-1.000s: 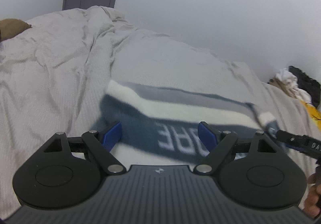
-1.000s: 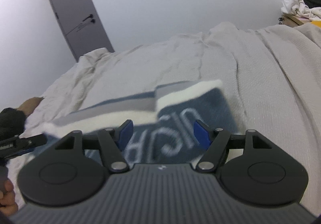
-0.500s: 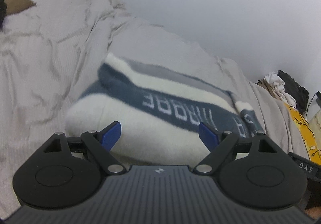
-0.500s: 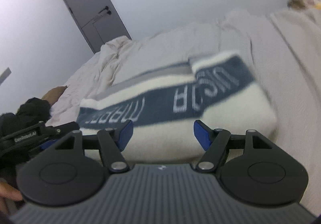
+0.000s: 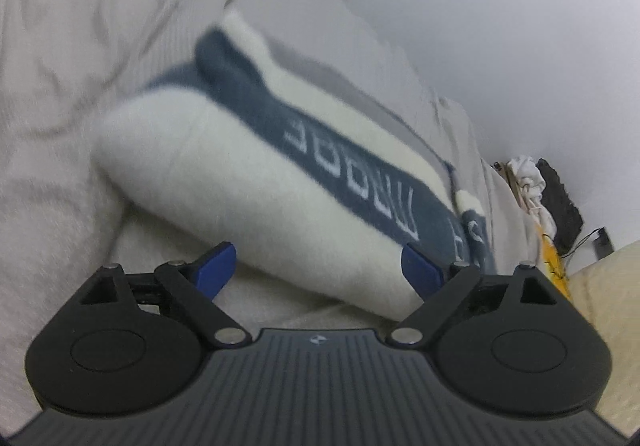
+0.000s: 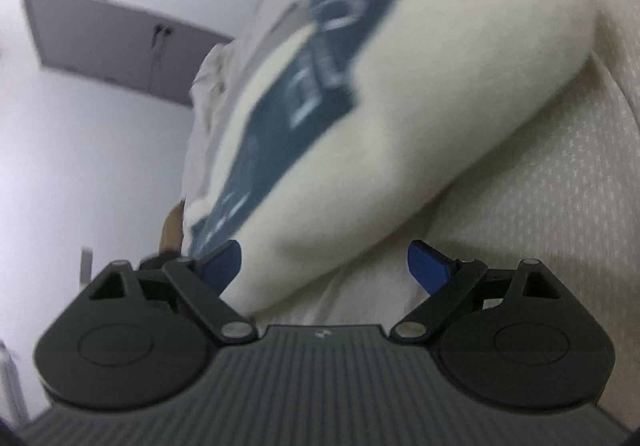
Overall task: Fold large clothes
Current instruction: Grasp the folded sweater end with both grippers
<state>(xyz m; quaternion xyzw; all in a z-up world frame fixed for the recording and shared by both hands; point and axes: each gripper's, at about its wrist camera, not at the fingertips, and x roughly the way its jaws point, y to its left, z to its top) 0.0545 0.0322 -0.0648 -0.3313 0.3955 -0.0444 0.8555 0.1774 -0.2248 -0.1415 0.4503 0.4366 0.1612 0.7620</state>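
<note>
A folded cream fleece garment [image 5: 248,182] with a dark blue lettered band lies on the bed. In the left wrist view its thick near fold runs just ahead of my left gripper [image 5: 320,266]. The jaws are opening, and the blue pads [image 5: 218,266] stand clear of the fleece on both sides. In the right wrist view the same garment [image 6: 420,106] fills the upper middle. Its folded edge reaches down between the fingers of my right gripper [image 6: 326,264], close to the left pad [image 6: 224,262]. These jaws are opening too, and neither pad presses on it.
The beige bed cover [image 5: 48,126] is rumpled to the left and far side of the garment. A pile of white and black clothes [image 5: 540,186] sits beyond the bed's right end. A grey door [image 6: 112,42] stands in the far wall.
Both grippers have sunk and rolled, so the views tilt. The garment has gone from a flat blue band at the fingers to a thick cream fold close ahead. The right jaws have widened.
</note>
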